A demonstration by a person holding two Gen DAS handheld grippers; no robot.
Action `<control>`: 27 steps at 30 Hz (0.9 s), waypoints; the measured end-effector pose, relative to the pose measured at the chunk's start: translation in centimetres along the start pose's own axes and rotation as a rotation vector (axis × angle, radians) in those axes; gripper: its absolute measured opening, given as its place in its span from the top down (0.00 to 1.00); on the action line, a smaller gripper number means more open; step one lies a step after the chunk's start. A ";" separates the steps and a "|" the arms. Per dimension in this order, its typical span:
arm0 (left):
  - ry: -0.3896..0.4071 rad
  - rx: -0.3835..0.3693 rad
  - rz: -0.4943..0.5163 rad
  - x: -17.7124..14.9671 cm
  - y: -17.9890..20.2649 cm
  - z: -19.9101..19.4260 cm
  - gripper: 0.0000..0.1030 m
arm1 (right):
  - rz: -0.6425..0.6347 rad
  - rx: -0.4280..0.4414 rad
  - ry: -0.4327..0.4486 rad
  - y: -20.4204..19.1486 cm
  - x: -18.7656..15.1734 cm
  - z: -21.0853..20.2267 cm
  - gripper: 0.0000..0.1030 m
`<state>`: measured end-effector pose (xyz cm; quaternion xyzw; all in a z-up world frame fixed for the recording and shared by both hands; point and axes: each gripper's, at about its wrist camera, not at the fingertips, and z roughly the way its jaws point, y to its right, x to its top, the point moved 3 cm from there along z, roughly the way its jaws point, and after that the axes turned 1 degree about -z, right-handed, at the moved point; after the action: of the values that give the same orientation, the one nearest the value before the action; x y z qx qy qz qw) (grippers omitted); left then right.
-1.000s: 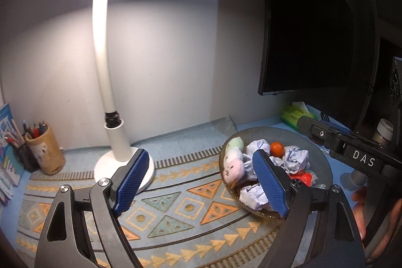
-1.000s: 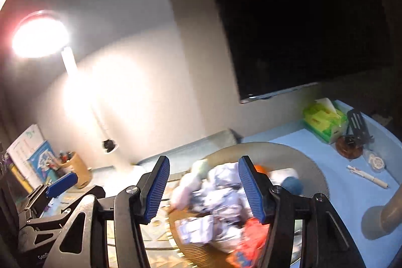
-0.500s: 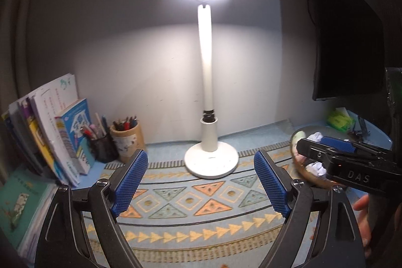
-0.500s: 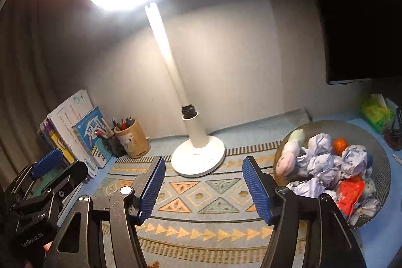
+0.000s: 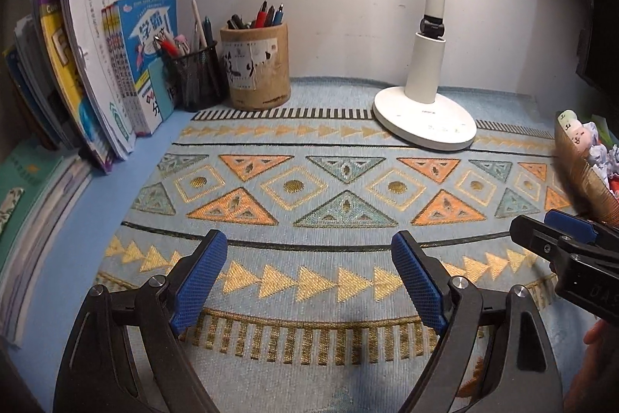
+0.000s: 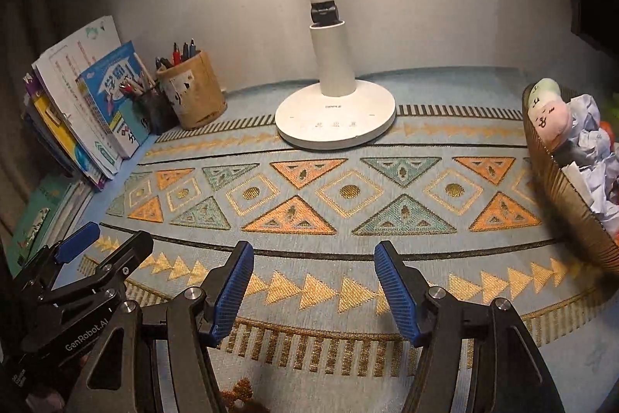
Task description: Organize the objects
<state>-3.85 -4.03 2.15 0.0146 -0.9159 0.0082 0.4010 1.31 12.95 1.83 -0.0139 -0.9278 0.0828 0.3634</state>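
A brown bowl [image 6: 568,196] at the right edge holds crumpled paper balls [image 6: 588,138] and a pink plush toy [image 6: 549,120]; its rim [image 5: 580,169] also shows in the left wrist view. My left gripper [image 5: 309,258] hangs open over the patterned mat [image 5: 309,180], nothing between its blue pads. My right gripper [image 6: 313,269] is open too, empty, above the mat's arrow band. Each gripper appears at the other view's edge: the right gripper [image 5: 557,239] and the left gripper [image 6: 100,246].
A white lamp base [image 6: 336,119] stands at the back middle. A bamboo pen holder [image 5: 255,64], a black mesh pen cup [image 5: 193,80] and leaning books [image 5: 112,64] fill the back left. Flat books [image 5: 27,188] lie at the left edge. A dark monitor [image 5: 595,6] stands at the right.
Both grippers swung left from the bowl and dipped toward the mat. The bowl slid to the right edge; books and pen holders came into view. The right jaws stand slightly wider.
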 end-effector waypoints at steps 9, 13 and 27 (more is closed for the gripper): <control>-0.039 -0.032 0.020 -0.8 1.3 1.4 0.17 | 0.020 -0.101 -0.032 1.7 -0.9 2.3 0.39; -0.002 -0.073 -0.006 -0.6 2.3 0.8 0.17 | 0.033 -0.111 -0.006 2.1 -1.1 1.7 0.39; -0.176 0.003 0.002 -2.0 3.2 4.2 0.14 | -0.022 -0.165 -0.094 1.1 -1.8 3.5 0.15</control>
<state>-5.65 -0.95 -2.20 0.0148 -0.9476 0.0088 0.3190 0.21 13.40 -2.09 -0.0296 -0.9476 0.0026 0.3181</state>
